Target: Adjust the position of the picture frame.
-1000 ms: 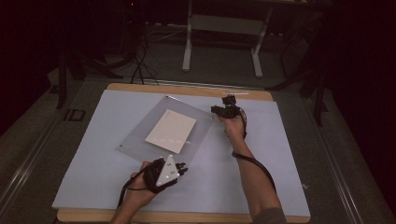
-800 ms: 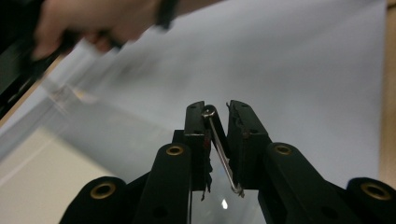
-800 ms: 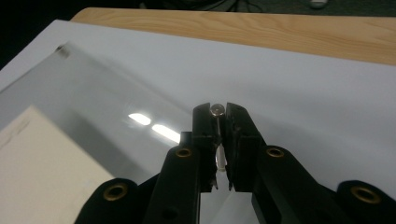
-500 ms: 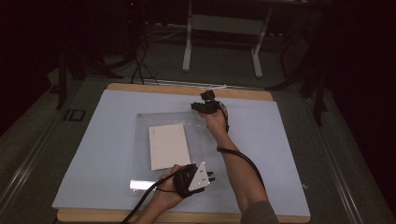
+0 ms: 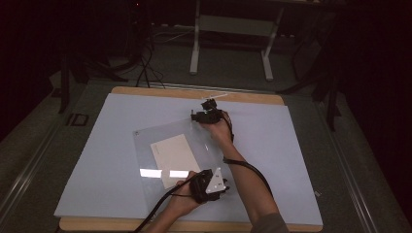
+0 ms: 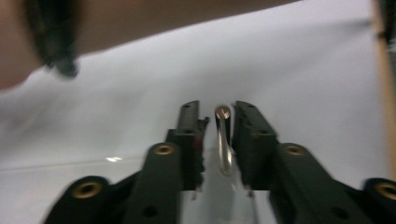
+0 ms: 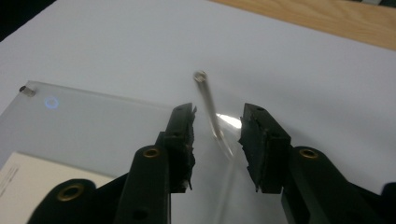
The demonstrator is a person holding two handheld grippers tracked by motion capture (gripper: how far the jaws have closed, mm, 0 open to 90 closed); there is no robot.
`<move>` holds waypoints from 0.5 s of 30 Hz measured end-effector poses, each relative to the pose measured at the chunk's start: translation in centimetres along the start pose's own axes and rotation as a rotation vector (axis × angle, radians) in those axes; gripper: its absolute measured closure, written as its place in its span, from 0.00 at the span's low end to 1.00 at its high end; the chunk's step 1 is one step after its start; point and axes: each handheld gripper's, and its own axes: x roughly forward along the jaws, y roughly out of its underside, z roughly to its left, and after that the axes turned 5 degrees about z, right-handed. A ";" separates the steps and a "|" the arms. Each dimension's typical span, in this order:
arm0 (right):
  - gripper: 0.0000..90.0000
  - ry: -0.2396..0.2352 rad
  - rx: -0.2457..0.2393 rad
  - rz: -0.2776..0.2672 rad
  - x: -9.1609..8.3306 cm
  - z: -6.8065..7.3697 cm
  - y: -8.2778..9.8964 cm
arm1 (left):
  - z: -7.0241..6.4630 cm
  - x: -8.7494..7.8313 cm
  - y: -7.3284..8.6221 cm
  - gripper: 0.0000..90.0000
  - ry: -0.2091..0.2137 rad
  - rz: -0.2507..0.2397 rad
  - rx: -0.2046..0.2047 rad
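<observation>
Clear acrylic frame (image 5: pixel 172 150) flat on table (image 5: pixel 102 145), white card (image 5: pixel 175 154) inside; both grippers — left gripper (image 6: pixel 218 140), right gripper (image 7: pixel 215 135) — jaws just opening, parted astride its corners.

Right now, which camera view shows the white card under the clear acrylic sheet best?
The high view: the whole white card lies under the clear acrylic sheet, all its edges visible. The right gripper view catches one corner of the card at the bottom left. In the left gripper view I cannot make out the card.
</observation>
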 end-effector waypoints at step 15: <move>0.69 -0.010 -0.141 0.019 -5.5 0.0 5.8 | 8.2 -3.7 3.1 0.64 -0.095 -0.066 -0.310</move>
